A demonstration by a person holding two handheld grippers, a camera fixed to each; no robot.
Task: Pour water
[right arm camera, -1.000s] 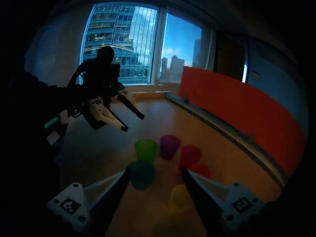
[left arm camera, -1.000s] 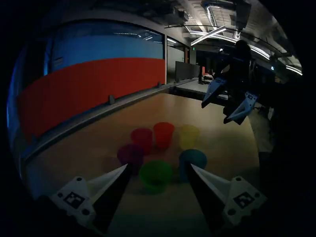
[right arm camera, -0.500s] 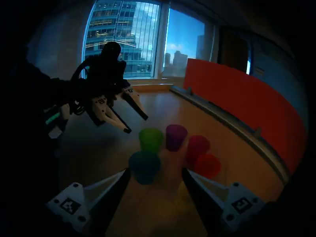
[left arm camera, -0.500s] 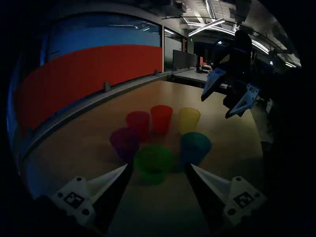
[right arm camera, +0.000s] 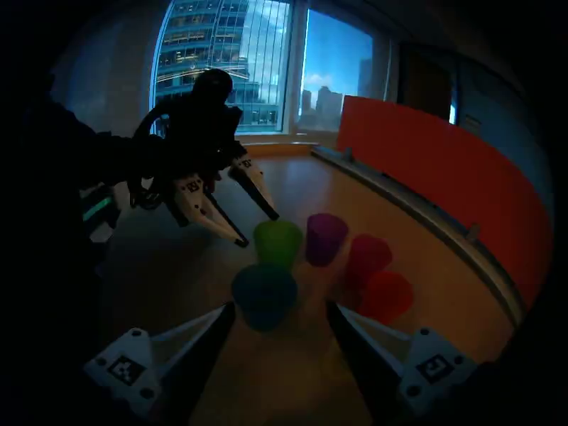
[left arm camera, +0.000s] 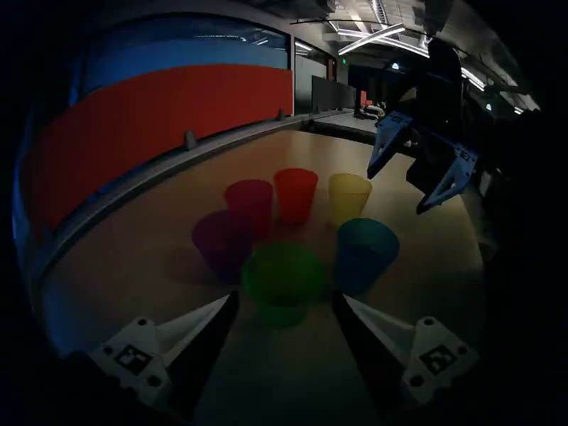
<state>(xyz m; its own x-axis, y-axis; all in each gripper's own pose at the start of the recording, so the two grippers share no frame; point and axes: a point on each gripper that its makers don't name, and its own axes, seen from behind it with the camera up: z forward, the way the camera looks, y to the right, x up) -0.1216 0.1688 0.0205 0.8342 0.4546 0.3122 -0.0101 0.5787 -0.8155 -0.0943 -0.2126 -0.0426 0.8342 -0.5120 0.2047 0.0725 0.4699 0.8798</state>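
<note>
Your left gripper (left arm camera: 284, 297) holds its jaws apart and empty, and the green cup (left arm camera: 282, 280) sits closer between them than a second ago. Your right gripper (right arm camera: 279, 307), jaws also apart, has neared the teal cup (right arm camera: 264, 295). You are closing in; nothing is gripped yet. In the left gripper view, six upright cups form a ring on the counter (left arm camera: 142, 234): green at 6 o'clock, teal at 4, red cup (left arm camera: 295, 193) at 12. The light is too dim to tell whether any holds water.

Cup cluster (left arm camera: 284, 266): six cups in a tight ring, gaps apparently narrow. Bare tabletop (left arm camera: 433, 255) open around; red partition (left arm camera: 142, 128) bounds one edge.
</note>
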